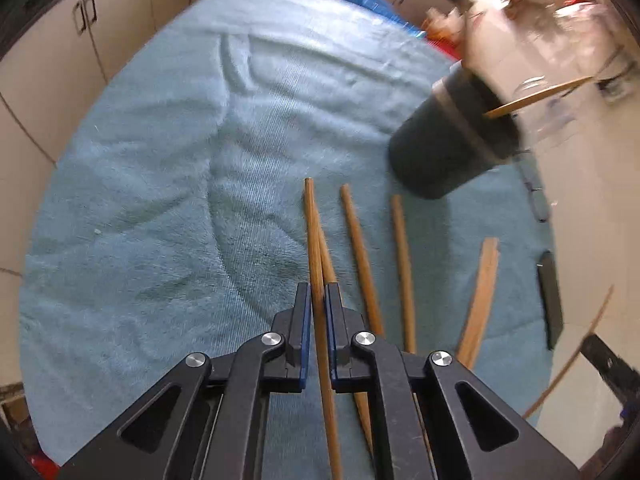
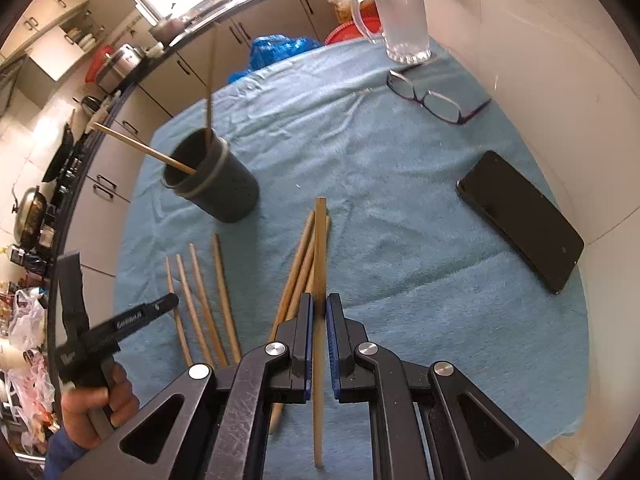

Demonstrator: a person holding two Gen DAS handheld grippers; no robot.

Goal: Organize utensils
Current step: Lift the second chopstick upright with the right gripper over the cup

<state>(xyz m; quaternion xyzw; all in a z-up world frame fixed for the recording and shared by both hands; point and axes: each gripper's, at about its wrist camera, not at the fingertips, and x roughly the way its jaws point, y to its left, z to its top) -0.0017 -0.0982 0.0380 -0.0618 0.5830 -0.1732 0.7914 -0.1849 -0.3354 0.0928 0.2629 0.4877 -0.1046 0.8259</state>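
- My left gripper [image 1: 318,300] has its blue-padded jaws pressed together on one chopstick [image 1: 314,240], which runs from under the rig up toward 12 o'clock; its lower end is cut off by the bottom edge.
- A second stick [image 1: 329,266] crosses just behind the held one, and I cannot tell whether they touch.
- At 1 to 2 o'clock of that gripper, loose chopsticks [image 1: 402,264] lie on the teal towel [image 1: 160,200], their near ends hidden behind the gripper body.
- Further out at 2 o'clock stands the dark cup [image 1: 452,144], blurred, with a chopstick poking from its mouth.
- My right gripper [image 2: 319,308] is likewise pinching a single chopstick [image 2: 320,248], pointing toward 12 o'clock.
- Just at 11 o'clock of it a small bundle of sticks [image 2: 298,276] fans out on the towel, partly hidden by the jaws.
- In the right wrist view the cup sits at 10 o'clock, holding two sticks.
- At 9 o'clock a hand [image 2: 100,400] grips the other tool's handle, cut off by the frame edge.
- A black phone [image 2: 520,220] lies at 2 o'clock, glasses [image 2: 436,100] and a clear mug [image 2: 402,20] at 1 o'clock.
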